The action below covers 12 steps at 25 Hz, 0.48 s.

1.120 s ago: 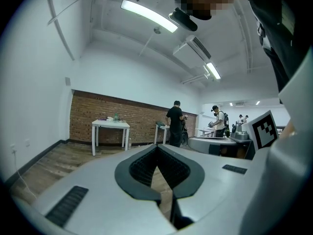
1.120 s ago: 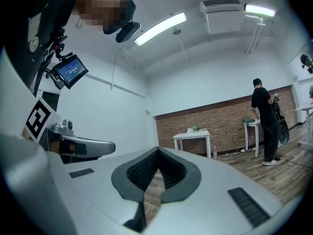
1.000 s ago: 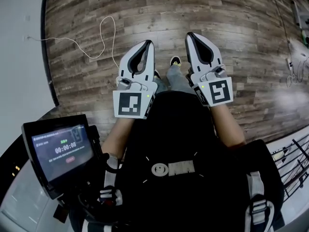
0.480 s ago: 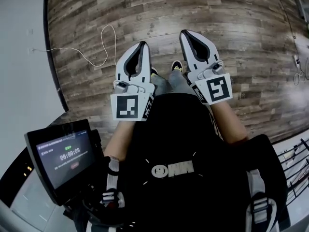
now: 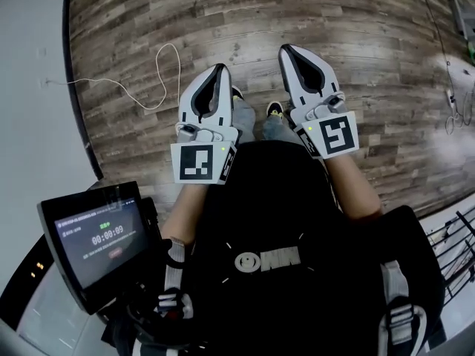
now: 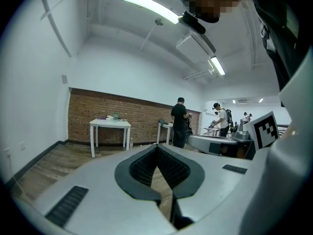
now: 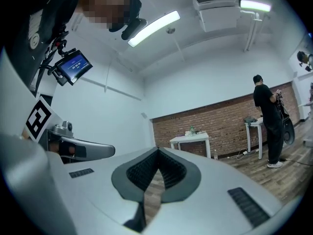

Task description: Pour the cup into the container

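No cup or container can be made out close by. My left gripper (image 5: pixel 220 67) and right gripper (image 5: pixel 286 49) are held side by side in front of the person's body, above a wooden floor (image 5: pixel 356 43). Both point forward, roughly level. In the left gripper view the left gripper (image 6: pixel 156 147) has its tips touching, with nothing between the ribbed pads. The right gripper view shows the right gripper (image 7: pixel 157 149) the same way. Far ahead a white table (image 6: pixel 110 125) stands against a brick wall (image 6: pixel 83 111) with small items on it, too small to tell.
A white cable (image 5: pixel 159 73) loops over the floor at the left. A small screen (image 5: pixel 96 236) hangs at the person's left side. Other people (image 6: pixel 179 121) stand by a second table (image 6: pixel 165 127). A white wall (image 5: pixel 33 65) runs along the left.
The floor and cable have shifted under the grippers as the person walks forward, and a foot has swung ahead. Both grippers keep their pose and stay shut.
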Motion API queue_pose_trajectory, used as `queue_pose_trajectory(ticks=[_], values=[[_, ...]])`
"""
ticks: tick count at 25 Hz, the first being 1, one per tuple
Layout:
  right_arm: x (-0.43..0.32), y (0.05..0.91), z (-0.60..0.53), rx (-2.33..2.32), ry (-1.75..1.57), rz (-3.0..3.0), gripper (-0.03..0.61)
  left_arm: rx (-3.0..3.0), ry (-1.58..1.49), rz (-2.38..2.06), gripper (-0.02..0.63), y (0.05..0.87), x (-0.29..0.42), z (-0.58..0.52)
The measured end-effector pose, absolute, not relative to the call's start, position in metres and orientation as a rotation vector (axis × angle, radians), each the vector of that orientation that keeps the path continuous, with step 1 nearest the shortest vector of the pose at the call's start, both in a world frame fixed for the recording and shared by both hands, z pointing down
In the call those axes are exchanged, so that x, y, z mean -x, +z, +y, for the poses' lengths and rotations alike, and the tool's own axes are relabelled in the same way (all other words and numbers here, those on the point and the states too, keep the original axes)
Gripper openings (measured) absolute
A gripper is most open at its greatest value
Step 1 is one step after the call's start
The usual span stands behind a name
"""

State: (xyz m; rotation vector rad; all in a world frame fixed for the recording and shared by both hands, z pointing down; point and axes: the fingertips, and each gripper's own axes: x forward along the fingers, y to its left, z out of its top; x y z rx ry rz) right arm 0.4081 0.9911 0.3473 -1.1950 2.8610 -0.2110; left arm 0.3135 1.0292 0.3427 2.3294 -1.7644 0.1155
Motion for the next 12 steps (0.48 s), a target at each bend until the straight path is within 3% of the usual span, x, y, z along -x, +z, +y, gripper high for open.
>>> queue_pose_trajectory(ticks=[12], values=[[-0.306, 0.338, 0.947, 1.194, -0.197, 2.875, 0.000, -2.335, 0.035, -1.743, -0.002, 0.342, -0.222, 0.981]])
